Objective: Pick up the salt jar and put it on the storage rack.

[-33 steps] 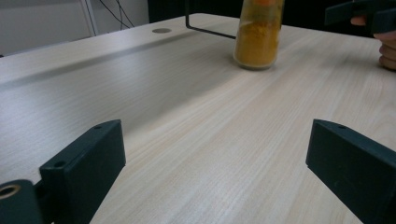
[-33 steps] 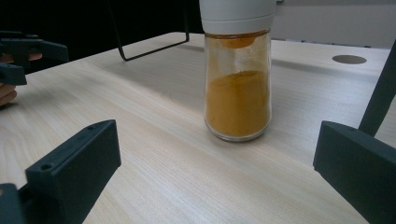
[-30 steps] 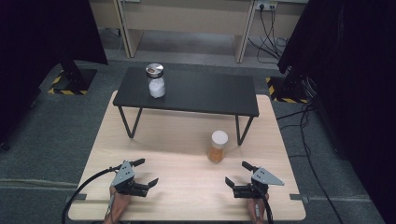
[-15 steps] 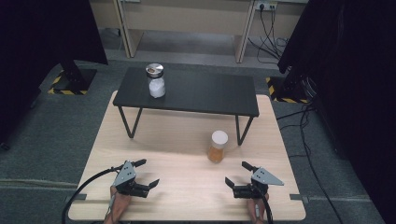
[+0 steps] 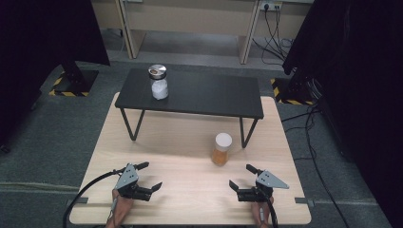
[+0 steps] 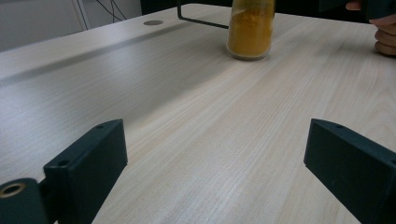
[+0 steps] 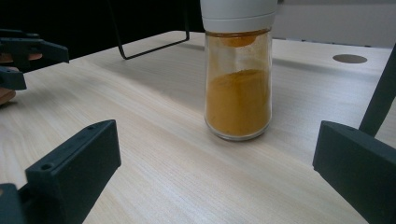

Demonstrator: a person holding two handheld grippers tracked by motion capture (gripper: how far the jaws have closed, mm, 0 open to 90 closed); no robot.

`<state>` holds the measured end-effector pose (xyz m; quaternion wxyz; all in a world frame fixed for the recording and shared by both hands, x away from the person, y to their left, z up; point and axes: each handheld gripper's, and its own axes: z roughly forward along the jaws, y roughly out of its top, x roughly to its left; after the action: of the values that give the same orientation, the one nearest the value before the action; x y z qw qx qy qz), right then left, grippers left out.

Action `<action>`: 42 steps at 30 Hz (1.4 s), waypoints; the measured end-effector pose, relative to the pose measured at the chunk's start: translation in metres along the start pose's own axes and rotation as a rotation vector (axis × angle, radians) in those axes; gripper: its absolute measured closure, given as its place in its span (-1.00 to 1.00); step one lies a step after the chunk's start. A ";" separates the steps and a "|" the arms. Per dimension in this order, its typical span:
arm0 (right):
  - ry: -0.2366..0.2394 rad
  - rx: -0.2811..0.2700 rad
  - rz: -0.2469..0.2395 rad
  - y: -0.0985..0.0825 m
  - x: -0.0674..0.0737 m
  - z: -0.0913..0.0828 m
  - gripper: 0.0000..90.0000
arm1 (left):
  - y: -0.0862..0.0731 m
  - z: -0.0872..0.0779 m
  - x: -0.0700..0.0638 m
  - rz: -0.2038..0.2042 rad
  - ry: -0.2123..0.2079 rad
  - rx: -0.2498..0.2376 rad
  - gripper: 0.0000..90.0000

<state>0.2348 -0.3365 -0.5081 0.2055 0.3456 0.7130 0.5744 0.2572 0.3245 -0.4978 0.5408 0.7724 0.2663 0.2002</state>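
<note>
While both hands rest low at the near edge of the wooden table (image 5: 157,142), the left gripper (image 5: 151,176) sits at the near left with its jaws spread wide and nothing between them; bare wood grain shows through the gap in the left gripper view, and neither jaw touches anything. Over at the near right, the right gripper (image 5: 241,177) matches that pose, jaws well apart and empty; it points inward across the table, and its cable trails off the near edge. Between the two, but nearer the right one and farther up the table, stands the spice jar (image 5: 222,149), upright on the wood, with a white cap and orange-yellow powder filling roughly the lower half; in the right gripper view the jar (image 7: 238,93) rises straight ahead of the open jaws, near yet clearly apart from them, with some powder clinging under the cap. From the left gripper view the same jar (image 6: 250,29) sits farther off, up and to the right, with the fingers of the other hand (image 6: 385,41) at the far right edge. Behind the jar stands a low black shelf (image 5: 204,97) on thin metal legs; the jar is just in front of its right leg. On the shelf's left part stands a second jar (image 5: 158,82) with a metal lid and white contents, well apart from both grippers.
</note>
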 end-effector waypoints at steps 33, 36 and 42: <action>-0.004 -0.005 0.004 -0.001 0.000 0.000 -0.99 | 0.000 0.000 0.001 -0.001 -0.004 -0.001 -0.89; -0.004 -0.004 0.003 -0.001 0.000 0.000 -0.99 | 0.000 0.000 0.001 -0.001 -0.004 -0.001 -0.89; -0.005 -0.005 0.004 -0.001 0.001 -0.001 -0.99 | 0.000 0.000 0.001 -0.001 -0.004 0.000 -0.89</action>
<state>0.2337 -0.3366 -0.5087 0.2071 0.3478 0.7105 0.5756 0.2578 0.3249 -0.4978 0.5416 0.7725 0.2657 0.1984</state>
